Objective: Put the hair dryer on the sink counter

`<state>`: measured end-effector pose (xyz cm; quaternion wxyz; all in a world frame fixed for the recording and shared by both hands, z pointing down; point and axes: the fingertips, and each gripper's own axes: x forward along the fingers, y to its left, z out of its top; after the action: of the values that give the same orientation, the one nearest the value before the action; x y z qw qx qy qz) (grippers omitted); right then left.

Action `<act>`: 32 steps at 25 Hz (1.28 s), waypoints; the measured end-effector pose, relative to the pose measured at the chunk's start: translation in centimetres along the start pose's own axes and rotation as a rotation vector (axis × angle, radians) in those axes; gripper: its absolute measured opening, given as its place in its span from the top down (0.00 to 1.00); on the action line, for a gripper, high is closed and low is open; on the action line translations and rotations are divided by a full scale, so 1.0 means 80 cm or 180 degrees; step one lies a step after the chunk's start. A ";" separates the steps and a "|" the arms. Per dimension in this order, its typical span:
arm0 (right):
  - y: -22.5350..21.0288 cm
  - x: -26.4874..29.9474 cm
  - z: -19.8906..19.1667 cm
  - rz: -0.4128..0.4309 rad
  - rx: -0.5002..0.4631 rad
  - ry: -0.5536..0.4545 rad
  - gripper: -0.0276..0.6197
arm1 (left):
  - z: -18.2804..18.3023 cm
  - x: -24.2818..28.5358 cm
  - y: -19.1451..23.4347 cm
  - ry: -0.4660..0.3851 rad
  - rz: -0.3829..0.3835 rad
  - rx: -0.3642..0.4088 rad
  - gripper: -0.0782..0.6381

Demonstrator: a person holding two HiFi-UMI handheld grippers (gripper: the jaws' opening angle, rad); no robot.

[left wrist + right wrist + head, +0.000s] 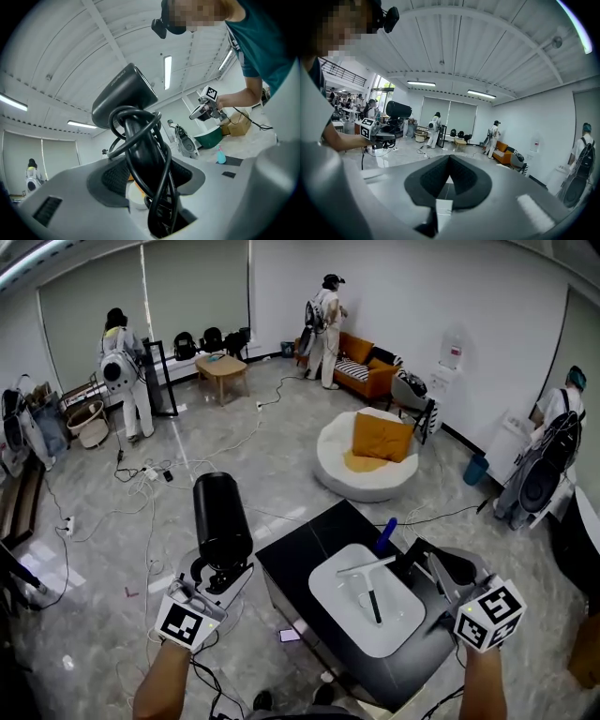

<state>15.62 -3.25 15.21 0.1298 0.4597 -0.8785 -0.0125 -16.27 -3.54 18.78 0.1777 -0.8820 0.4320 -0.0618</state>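
Observation:
A black hair dryer [220, 512] stands upright with its barrel on top, held left of the black sink counter [300, 554]. My left gripper [217, 573] is shut on its handle. In the left gripper view the handle [140, 159], wound with its black cord, fills the gap between the jaws, and the barrel [124, 96] rises above them. My right gripper [417, 554] hovers over the counter's right side beside the white basin [342, 610]. Its pads meet at the tip [449, 157] with nothing between them. The right gripper view also catches the hair dryer [398, 109] at left.
A blue bottle [385, 534] stands at the counter's back edge near the faucet [366, 566]. A dark stick [374, 606] lies in the basin. Cables [141, 474] trail over the floor at left. A white round cushion seat [367, 474] sits behind the counter. Several people stand along the walls.

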 end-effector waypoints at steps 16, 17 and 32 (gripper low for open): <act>0.002 0.106 -0.054 0.0474 0.0105 0.0106 0.94 | -0.098 0.016 0.007 0.0442 0.0239 -0.0162 0.56; 0.004 0.112 -0.059 0.0492 0.0117 0.0124 0.94 | -0.107 0.018 0.007 0.0476 0.0238 -0.0180 0.56; 0.025 0.188 -0.130 0.0636 0.0228 0.0366 0.94 | -0.251 0.050 0.013 0.0857 0.0190 -0.0493 0.56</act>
<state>8.29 -13.28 28.84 0.1641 0.3741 -0.9109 0.0583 -19.82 -12.50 36.89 0.0514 -0.8636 0.4814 -0.1408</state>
